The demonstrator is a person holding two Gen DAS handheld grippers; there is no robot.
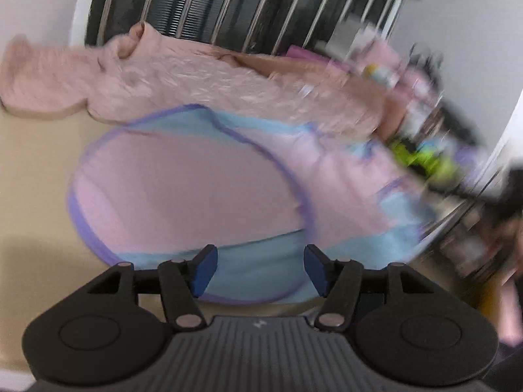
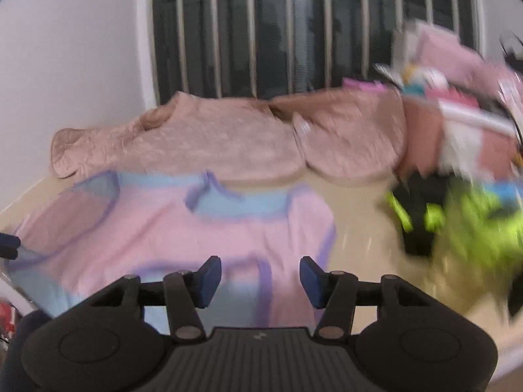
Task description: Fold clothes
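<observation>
The pink top (image 2: 170, 228) lies limp and light on the bench (image 2: 359, 235); take its purple-trimmed hem corners. Both the left gripper (image 1: 260, 269) and right gripper (image 2: 260, 277) hang empty, jaws apart.

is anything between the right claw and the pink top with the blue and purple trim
Nothing visible. The right claw hangs open just above the pink top, which lies bare on the table; the neon green clothes sit off to the side.
</observation>
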